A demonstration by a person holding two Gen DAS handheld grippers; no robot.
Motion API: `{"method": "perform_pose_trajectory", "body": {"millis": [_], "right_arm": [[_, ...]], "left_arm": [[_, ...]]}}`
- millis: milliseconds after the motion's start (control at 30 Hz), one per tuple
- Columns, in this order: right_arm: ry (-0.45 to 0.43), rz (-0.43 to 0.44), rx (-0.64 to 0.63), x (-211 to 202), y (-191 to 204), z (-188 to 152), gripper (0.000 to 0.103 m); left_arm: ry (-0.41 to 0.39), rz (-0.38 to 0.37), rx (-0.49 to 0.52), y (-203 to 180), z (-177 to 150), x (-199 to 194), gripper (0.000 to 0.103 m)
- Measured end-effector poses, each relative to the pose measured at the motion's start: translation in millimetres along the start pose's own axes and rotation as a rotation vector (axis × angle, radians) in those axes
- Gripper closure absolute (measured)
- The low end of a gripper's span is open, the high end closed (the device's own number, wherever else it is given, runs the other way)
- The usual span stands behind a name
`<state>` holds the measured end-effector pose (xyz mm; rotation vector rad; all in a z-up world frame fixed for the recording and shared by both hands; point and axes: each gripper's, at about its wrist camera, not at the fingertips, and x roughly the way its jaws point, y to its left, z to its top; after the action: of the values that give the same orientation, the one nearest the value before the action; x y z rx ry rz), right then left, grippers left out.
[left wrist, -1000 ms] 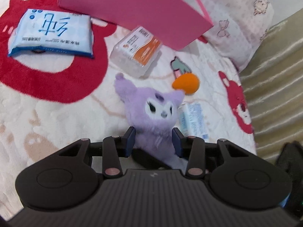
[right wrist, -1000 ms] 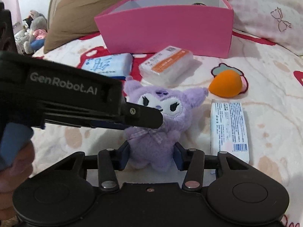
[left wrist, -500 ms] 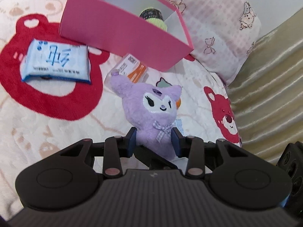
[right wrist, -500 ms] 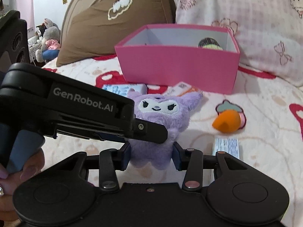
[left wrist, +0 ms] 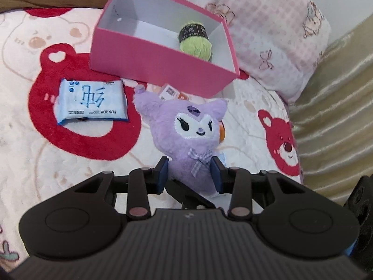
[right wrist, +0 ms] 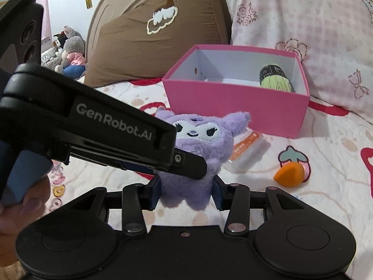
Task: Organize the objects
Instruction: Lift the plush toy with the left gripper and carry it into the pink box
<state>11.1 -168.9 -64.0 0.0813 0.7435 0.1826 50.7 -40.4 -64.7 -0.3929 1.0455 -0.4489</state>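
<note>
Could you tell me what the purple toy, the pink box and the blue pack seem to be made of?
Purple toy: soft plush, fuzzy pile, embroidered face, checked fabric bow.
Pink box: probably stiff cardboard, matte pink outside, white inside, with crisp thin walls.
Blue pack: likely thin plastic film, slightly glossy and wrinkled, with printed lettering.

Soft, even indoor light; shadows faint, one falling beneath the pink box (left wrist: 160, 63). Fisheye distortion bends both views' edges. Slight blur softens the purple plush (left wrist: 193, 137); no glare.
</note>
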Motion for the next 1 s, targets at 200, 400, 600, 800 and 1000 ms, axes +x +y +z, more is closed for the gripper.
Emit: {"method": "perform_pose_trajectory", "body": {"millis": [200,400,600,800,1000], "right_arm": [[0.024,0.0,-0.009,-9,7,24,0.054],[0.024,0.008,-0.036,-9,10,46,0.054],[0.019,0.029,-0.025,-6,10,74,0.054],[0.005,0.028,-0.052,-8,10,99,0.054],[-0.033,0.069,-0.025,0,-2,118,0.054]], "left_arm": [[-0.002,0.005,0.001,-8,17,-16,0.066],[-0.003,0.0,-0.007,-10,40,-23,0.066],[-0.036,-0.002,-0.02,-12,62,-32,0.066],[-0.055,-0.026,-0.018,-14,87,-39,0.066],[-0.103,-0.075,-0.052,-3,103,-42,0.066]]}}
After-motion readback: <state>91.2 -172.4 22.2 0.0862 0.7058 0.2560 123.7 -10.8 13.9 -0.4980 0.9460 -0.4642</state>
